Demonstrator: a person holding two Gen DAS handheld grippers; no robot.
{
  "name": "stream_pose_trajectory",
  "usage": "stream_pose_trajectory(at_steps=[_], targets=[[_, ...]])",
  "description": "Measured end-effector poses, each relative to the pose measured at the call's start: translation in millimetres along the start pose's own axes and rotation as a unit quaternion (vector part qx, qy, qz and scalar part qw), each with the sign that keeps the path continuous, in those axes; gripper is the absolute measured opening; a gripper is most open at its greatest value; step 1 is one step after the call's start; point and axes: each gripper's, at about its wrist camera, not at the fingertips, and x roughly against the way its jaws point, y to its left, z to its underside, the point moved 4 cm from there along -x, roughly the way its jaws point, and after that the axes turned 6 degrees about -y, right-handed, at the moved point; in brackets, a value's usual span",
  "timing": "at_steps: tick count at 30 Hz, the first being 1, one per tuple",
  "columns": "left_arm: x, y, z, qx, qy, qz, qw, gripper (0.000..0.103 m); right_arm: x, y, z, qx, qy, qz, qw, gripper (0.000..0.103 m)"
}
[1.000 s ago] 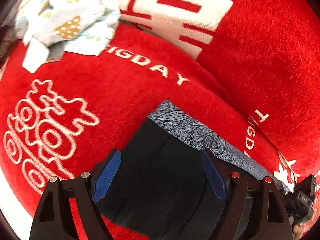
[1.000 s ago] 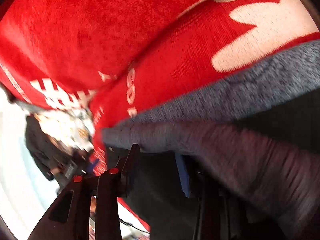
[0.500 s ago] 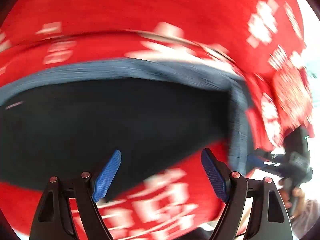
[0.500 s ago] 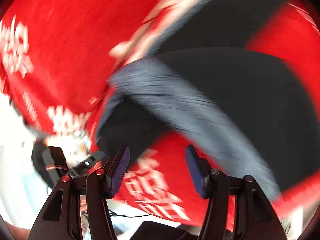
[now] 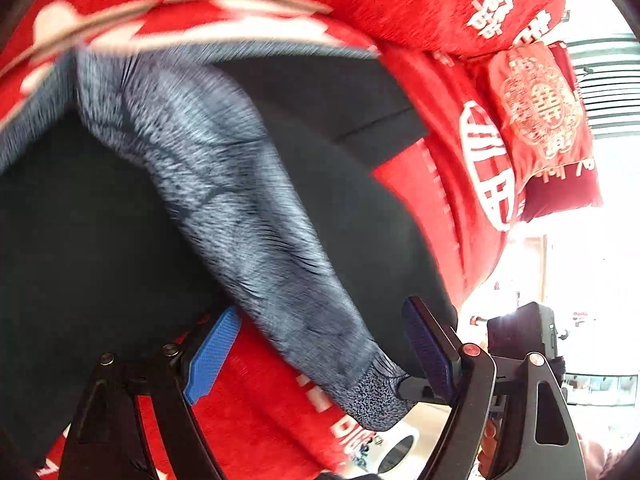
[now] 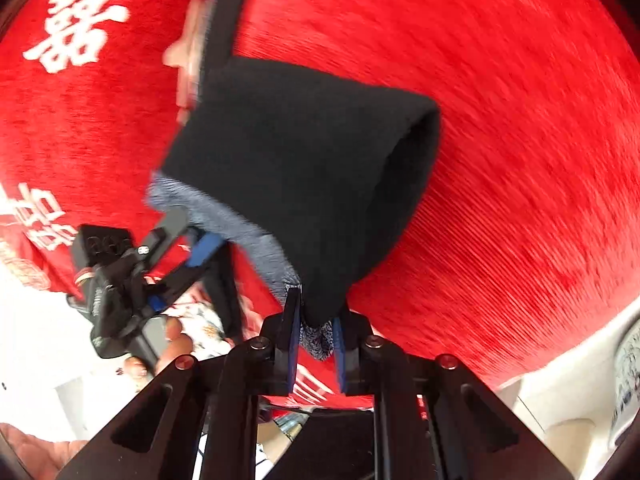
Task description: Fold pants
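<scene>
The pants [image 6: 296, 184], black with a grey-blue speckled band, were pinched at a corner of that band by the right claw [image 6: 316, 340], its pads nearly closed on the cloth. From there the black fabric rose toward 12 o'clock, hanging above the red bedspread [image 6: 520, 120]. The left claw [image 5: 324, 356] stood wide open and held nothing; the speckled band [image 5: 248, 208] passed between its pads. At 2 o'clock lay a red embroidered cushion [image 5: 540, 112].
</scene>
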Motion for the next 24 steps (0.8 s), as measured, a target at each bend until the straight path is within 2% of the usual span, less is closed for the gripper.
stream_pose_trajectory(at_steps=[3, 6, 8, 10, 12, 15, 20, 22, 23, 24], targets=[[8, -8, -31, -0.019, -0.026, -0.002, 0.9995, 0.083, 9, 35, -33, 0.029, -0.019, -0.032, 0.999, 0.016], [17, -10, -75, -0.023, -0.060, -0.014, 0.9979, 0.083, 10, 75, -91, 0.078, -0.049, -0.031, 0.995, 0.018], [29, -12, -108, -0.022, -0.097, -0.027, 0.9947, 0.083, 7, 97, -132, 0.096, -0.085, -0.018, 0.992, 0.023], [47, -11, -134, -0.013, -0.136, -0.033, 0.9901, 0.083, 16, 110, -164, 0.107, -0.107, -0.018, 0.988, 0.035], [67, 4, -142, -0.011, -0.155, -0.046, 0.9868, 0.083, 29, 131, -191, 0.135, -0.138, 0.000, 0.981, 0.066], [85, 24, -138, -0.012, -0.164, -0.088, 0.9824, 0.083, 42, 134, -198, 0.146, -0.157, 0.029, 0.976, 0.069], [83, 75, -93, 0.016, -0.130, -0.163, 0.9779, 0.083, 34, 71, -188, 0.073, -0.149, 0.102, 0.981, 0.068], [80, 95, -71, 0.040, -0.115, -0.183, 0.9756, 0.083, 26, 54, -191, 0.051, -0.144, 0.105, 0.983, 0.064], [78, 106, -61, 0.055, -0.106, -0.191, 0.9743, 0.083, 18, 49, -194, 0.050, -0.138, 0.107, 0.983, 0.044], [76, 117, -50, 0.073, -0.096, -0.201, 0.9721, 0.083, 10, 48, -198, 0.060, -0.129, 0.116, 0.983, 0.006]])
